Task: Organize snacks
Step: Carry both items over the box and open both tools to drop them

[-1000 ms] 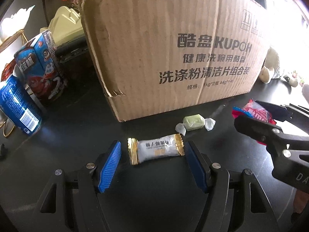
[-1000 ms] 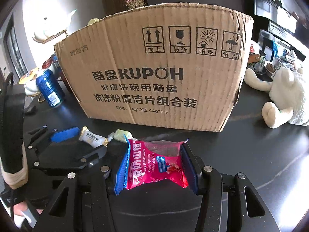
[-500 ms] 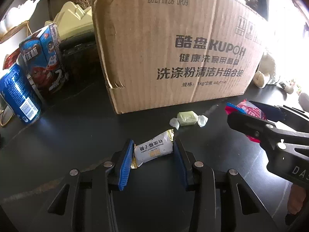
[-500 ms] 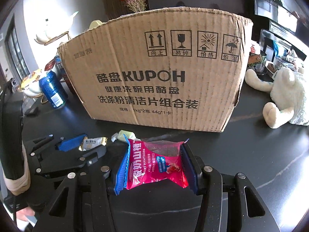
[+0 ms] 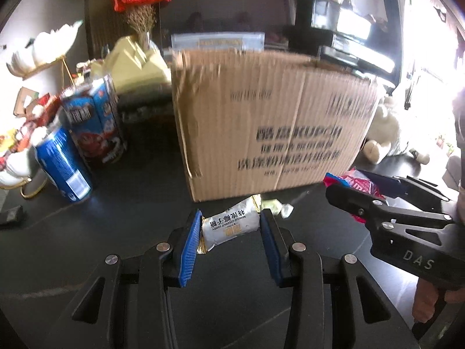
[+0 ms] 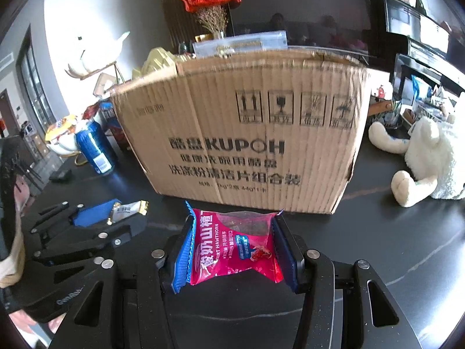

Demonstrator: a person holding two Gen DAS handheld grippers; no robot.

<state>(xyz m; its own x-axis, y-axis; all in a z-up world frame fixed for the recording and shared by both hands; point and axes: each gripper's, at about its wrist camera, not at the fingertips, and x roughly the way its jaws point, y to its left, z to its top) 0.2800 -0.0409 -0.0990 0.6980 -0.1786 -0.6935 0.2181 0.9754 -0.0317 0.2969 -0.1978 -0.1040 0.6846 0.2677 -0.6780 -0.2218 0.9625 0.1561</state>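
My left gripper [image 5: 231,226] is shut on a white coconut candy with gold ends [image 5: 229,224] and holds it above the dark table, in front of the cardboard box [image 5: 276,122]. It also shows in the right wrist view [image 6: 128,208]. My right gripper [image 6: 232,241] is shut on a pink hawthorn snack packet [image 6: 235,247], also lifted, facing the box [image 6: 247,139]. The packet shows at the right of the left wrist view [image 5: 354,181]. A green wrapped candy [image 5: 274,205] lies on the table by the box's foot, partly hidden by the white candy.
A blue can [image 5: 62,165] and a blue-red snack box [image 5: 93,122] stand left of the cardboard box. A white plush toy [image 6: 427,157] sits on the right. A clear packet [image 6: 238,43] sticks up from inside the box. A bowl of snacks [image 6: 62,133] is far left.
Both grippers rose from the table, so the box's top edge now shows. The left gripper, open around the white candy a second ago, closed on it and lifted it.
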